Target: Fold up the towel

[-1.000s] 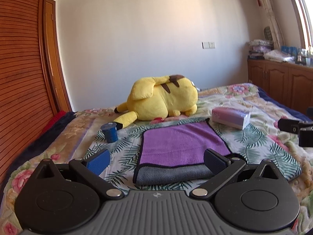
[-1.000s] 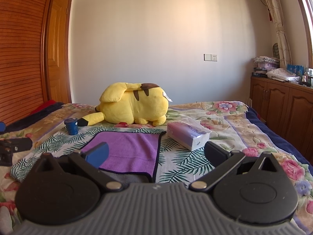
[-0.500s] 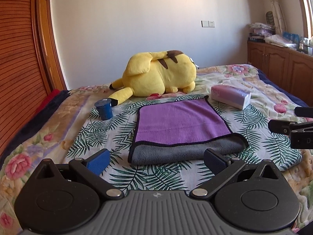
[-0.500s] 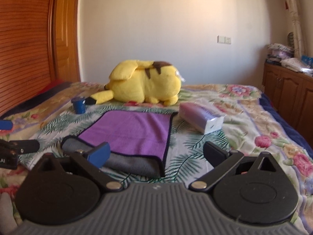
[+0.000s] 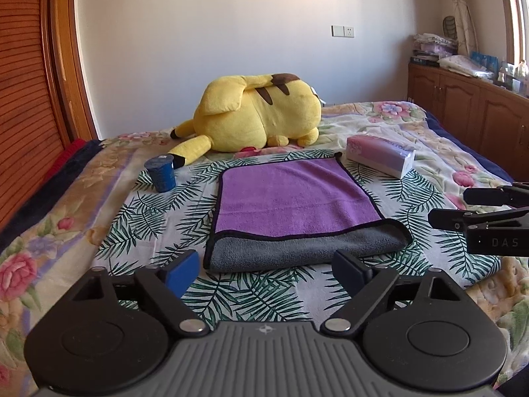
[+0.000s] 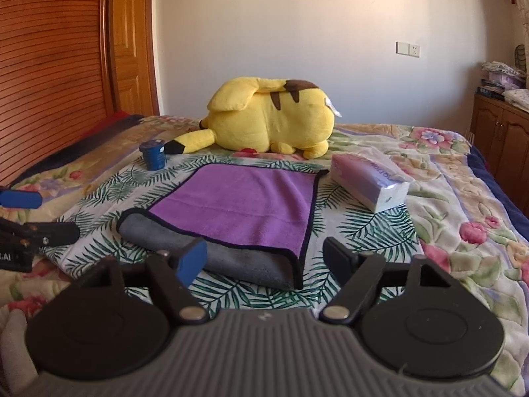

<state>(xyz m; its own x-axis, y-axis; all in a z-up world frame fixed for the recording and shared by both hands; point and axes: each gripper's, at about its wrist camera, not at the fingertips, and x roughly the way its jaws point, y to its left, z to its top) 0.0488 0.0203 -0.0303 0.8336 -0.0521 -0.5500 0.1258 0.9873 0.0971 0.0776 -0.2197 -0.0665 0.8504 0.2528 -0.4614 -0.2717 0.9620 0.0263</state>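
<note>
While folded on bed (image 5: 99, 218), towel (image 5: 291, 195) beside blue cup (image 5: 161, 174).

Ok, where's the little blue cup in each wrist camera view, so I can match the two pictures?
Left wrist view: the blue cup stands left of centre, left of the towel.
Right wrist view: the blue cup is upper left of the towel, by the plush's tail.
Shared landmark: the yellow plush behind the towel.

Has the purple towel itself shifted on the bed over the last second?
No. The towel keeps its place between the blue cup and tissue pack, below the yellow plush. Only the cameras changed angle.
</note>
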